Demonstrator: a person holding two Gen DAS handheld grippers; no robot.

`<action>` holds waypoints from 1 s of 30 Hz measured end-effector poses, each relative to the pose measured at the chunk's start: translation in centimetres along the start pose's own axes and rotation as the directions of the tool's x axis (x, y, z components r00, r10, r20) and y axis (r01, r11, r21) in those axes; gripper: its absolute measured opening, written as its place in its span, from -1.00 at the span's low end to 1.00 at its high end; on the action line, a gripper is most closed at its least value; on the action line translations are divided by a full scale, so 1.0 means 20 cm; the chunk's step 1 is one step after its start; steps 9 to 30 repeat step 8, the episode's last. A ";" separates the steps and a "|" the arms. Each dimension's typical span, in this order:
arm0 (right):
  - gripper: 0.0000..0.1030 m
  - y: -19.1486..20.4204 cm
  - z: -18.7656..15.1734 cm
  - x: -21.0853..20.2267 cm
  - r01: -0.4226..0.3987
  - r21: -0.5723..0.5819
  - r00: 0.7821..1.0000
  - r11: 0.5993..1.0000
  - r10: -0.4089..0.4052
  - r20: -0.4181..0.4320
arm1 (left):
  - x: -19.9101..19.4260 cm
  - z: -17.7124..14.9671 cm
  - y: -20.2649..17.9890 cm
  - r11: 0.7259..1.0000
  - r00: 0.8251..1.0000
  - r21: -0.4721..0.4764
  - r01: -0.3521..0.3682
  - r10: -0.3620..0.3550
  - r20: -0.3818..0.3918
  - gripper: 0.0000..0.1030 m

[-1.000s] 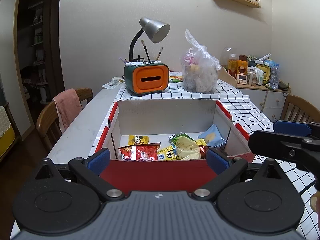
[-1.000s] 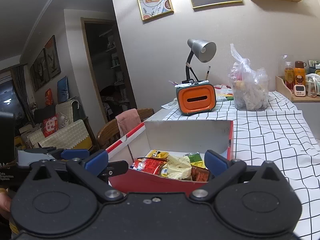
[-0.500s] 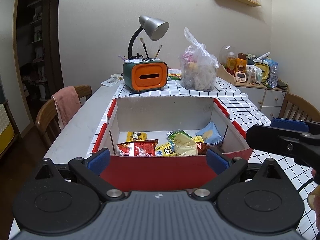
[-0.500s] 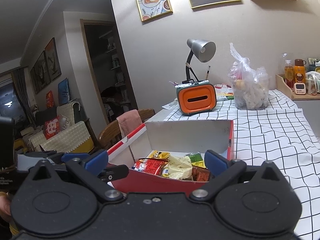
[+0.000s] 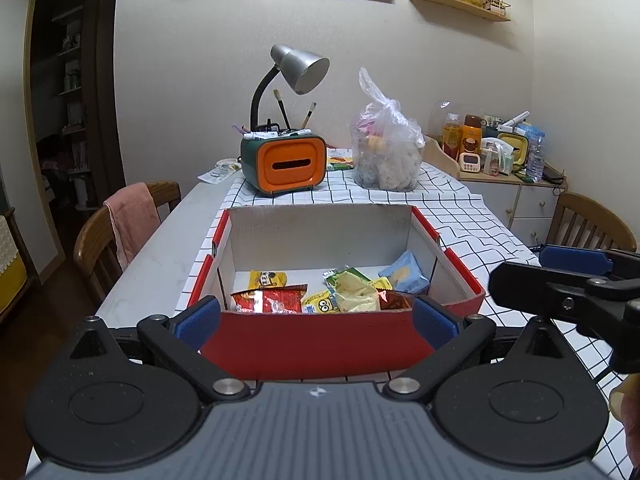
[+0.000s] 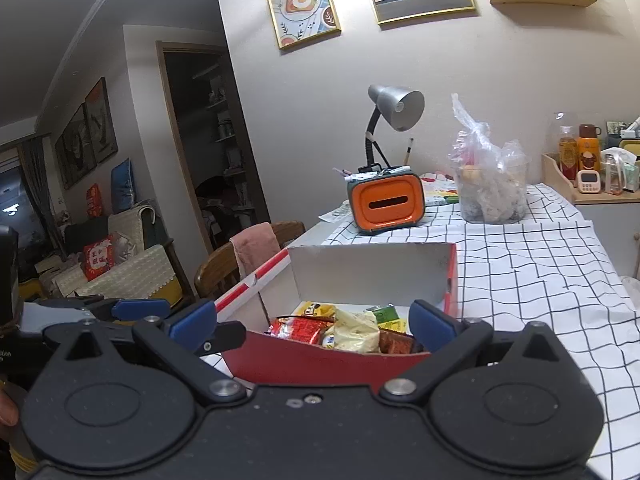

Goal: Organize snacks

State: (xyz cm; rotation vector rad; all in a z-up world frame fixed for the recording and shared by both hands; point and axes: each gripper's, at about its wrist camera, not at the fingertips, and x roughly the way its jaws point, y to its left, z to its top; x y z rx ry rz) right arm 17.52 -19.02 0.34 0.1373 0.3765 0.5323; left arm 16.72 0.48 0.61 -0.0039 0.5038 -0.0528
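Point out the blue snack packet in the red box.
It is the light blue packet propped in the red box's far right corner; the other packets nearby are red, yellow or green.

Matt cardboard box (image 5: 320, 344), glossy foil snack packets (image 5: 268, 300), checked cloth (image 5: 480, 220).

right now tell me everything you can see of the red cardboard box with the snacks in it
The red cardboard box is open-topped, red outside and plain white inside, with side flaps folded outward. It sits upright on the checked tablecloth, just in front of both open grippers. Thin slits cut its side walls. Snack packets lie loose on its floor, crowded toward the near wall: a red packet, a pale yellow one, a blue one. The far half is bare. Nothing grips it.
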 end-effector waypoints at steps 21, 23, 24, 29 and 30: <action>0.99 -0.03 -0.05 -0.07 0.042 0.011 0.999 0.999 -0.042 -0.017 | -0.02 -0.04 -0.01 1.000 1.000 0.006 -0.006 0.007 -0.026 1.00; 0.99 -0.03 -0.05 -0.07 0.042 0.011 0.999 0.999 -0.042 -0.017 | -0.02 -0.04 -0.01 1.000 1.000 0.006 -0.006 0.007 -0.026 1.00; 0.99 -0.03 -0.05 -0.07 0.042 0.011 0.999 0.999 -0.042 -0.017 | -0.02 -0.04 -0.01 1.000 1.000 0.006 -0.006 0.007 -0.026 1.00; 0.99 -0.03 -0.05 -0.07 0.042 0.011 0.999 0.999 -0.042 -0.017 | -0.02 -0.04 -0.01 1.000 1.000 0.006 -0.006 0.007 -0.026 1.00; 0.99 -0.03 -0.05 -0.07 0.042 0.011 0.999 0.999 -0.042 -0.017 | -0.02 -0.04 -0.01 1.000 1.000 0.006 -0.006 0.007 -0.026 1.00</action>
